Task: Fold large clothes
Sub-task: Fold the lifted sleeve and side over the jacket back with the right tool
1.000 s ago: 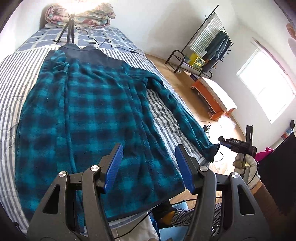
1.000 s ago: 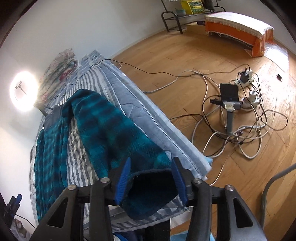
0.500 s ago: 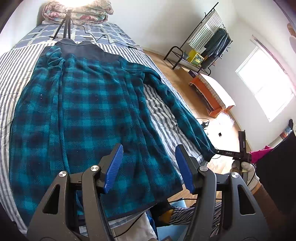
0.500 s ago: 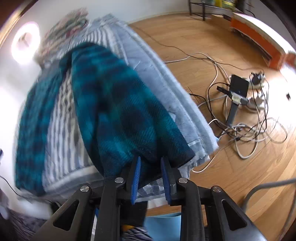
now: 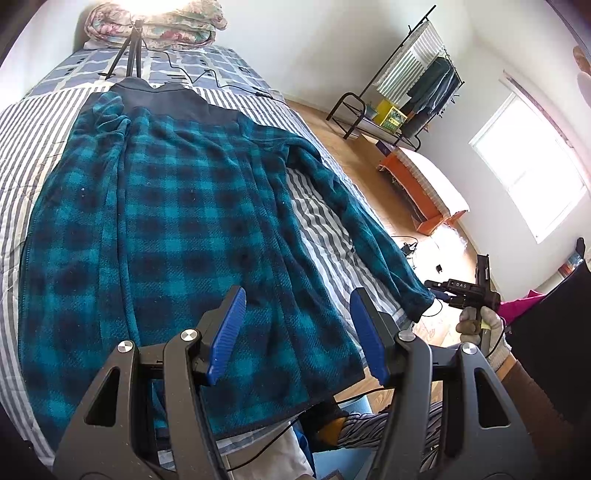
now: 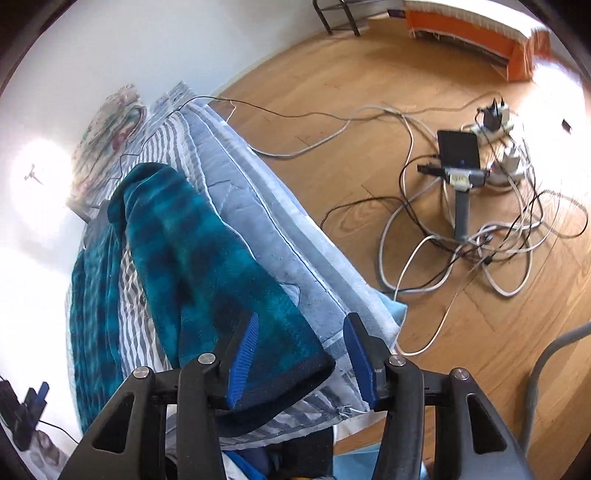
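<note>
A teal and black plaid fleece jacket (image 5: pixel 177 229) lies flat on the striped bed (image 5: pixel 22 122), collar at the far end. Its right sleeve (image 5: pixel 362 229) runs along the bed's right edge. My left gripper (image 5: pixel 295 332) hovers open above the near hem with nothing between its fingers. In the right wrist view the sleeve's dark cuff (image 6: pixel 291 354) rests on the bed edge between the jaws of my right gripper (image 6: pixel 301 358). Those jaws are opening, and the right pad stands clear of the cloth. The left wrist view shows the right gripper (image 5: pixel 434 291) at the cuff, held by a gloved hand (image 5: pixel 484 328).
A tripod (image 5: pixel 127 51) and a black cable stand at the bed's head by folded quilts (image 5: pixel 159 22). On the wood floor right of the bed lie tangled cables (image 6: pixel 480 236) and a power strip (image 6: pixel 495 122). An orange bench (image 5: pixel 421 184) and a clothes rack (image 5: pixel 406 92) stand beyond.
The right gripper pinched the cuff tight half a second ago, sank towards the bed edge, and its jaws have now spread apart around the cuff. The left gripper stays put and open.
</note>
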